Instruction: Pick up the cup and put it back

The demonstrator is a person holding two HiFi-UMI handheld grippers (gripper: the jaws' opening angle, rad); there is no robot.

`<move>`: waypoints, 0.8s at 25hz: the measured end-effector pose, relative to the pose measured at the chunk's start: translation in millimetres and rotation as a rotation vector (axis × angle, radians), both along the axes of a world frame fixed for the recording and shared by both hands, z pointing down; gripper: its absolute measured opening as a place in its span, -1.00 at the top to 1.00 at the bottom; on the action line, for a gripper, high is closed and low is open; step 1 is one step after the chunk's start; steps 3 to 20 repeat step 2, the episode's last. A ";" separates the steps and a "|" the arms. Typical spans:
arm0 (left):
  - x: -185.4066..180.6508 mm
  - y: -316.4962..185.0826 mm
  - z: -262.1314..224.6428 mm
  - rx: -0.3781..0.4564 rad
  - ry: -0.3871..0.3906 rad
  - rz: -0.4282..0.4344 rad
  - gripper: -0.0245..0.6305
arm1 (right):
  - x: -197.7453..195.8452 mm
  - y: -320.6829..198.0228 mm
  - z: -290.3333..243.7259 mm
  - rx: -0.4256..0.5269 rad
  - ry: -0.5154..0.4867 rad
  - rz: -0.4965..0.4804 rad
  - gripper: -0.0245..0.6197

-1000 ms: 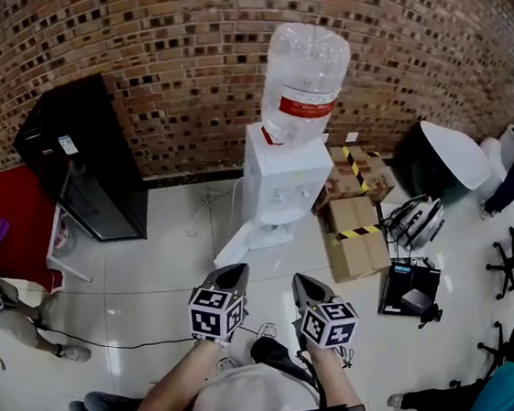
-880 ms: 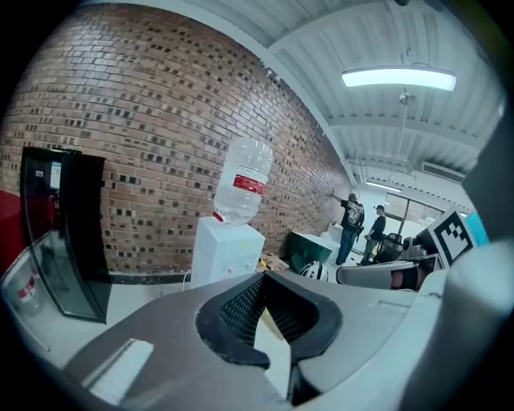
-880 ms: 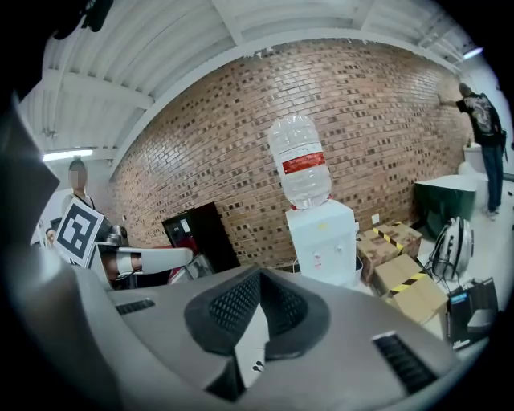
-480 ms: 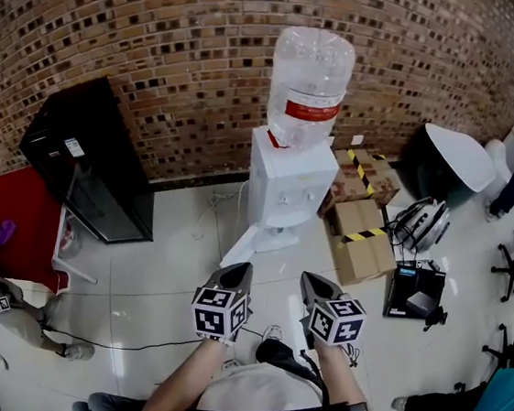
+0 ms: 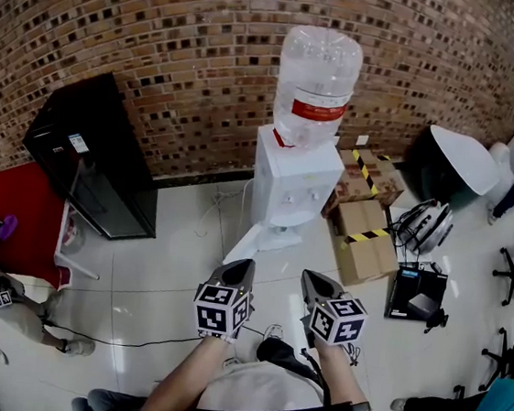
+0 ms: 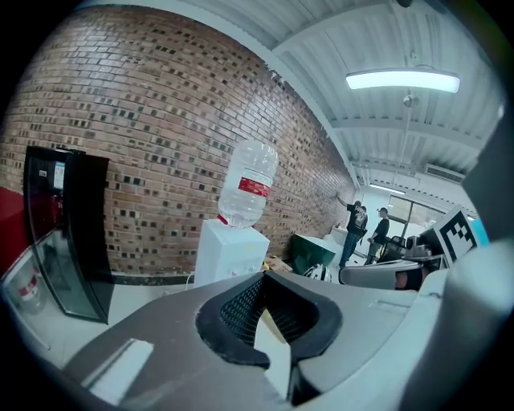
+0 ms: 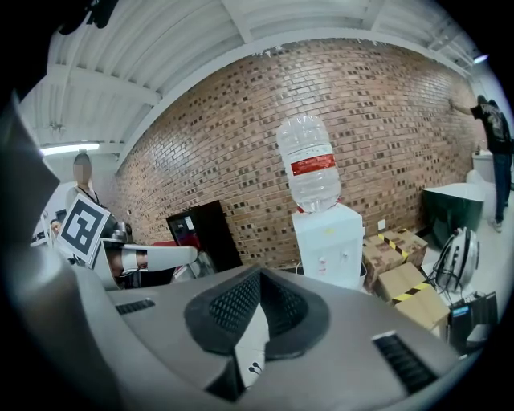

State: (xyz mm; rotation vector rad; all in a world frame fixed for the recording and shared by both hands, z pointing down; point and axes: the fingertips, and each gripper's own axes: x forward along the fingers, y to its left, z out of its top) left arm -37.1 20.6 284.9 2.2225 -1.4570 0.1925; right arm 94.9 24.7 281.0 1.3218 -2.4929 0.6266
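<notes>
Brick wall (image 5: 165, 42) across the back, pale tiled floor (image 5: 167, 263) below; no desk in sight. White water dispenser (image 5: 287, 180) stands against the wall with a clear bottle (image 5: 317, 82), red-banded, upended on top. Black glass-fronted cabinet (image 5: 92, 158) to its left, well apart; cardboard boxes (image 5: 363, 244) with yellow-black tape just beside it on the right. Left tongs (image 5: 239, 264) and right tongs (image 5: 311, 278) are held side by side, low in the head view, both pointing toward the dispenser and well short of it. Both are clenched on nothing: in each gripper view the tips meet and only floor shows through the hollow between the pads. Cup: not visible in any view. It may sit on or near the dispenser, but nothing in these views confirms it. Step in hand, as I judge it: the approach, before any pickup; the task is at its very start. Next move calls for closing on the dispenser, finding the cup, then spreading one pair of tongs wide enough to take its wall before lifting. Risk: a light cup could tip or crush if it is pinched off-centre or too hard.
</notes>
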 end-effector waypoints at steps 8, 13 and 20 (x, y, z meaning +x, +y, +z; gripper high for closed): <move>-1.1 -0.1 -0.8 0.004 0.000 -0.002 0.93 | -1.3 0.5 -0.3 0.005 0.009 -0.003 0.90; -1.1 -0.1 -0.8 0.004 0.000 -0.002 0.93 | -1.3 0.5 -0.3 0.005 0.009 -0.003 0.90; -1.1 -0.1 -0.8 0.004 0.000 -0.002 0.93 | -1.3 0.5 -0.3 0.005 0.009 -0.003 0.90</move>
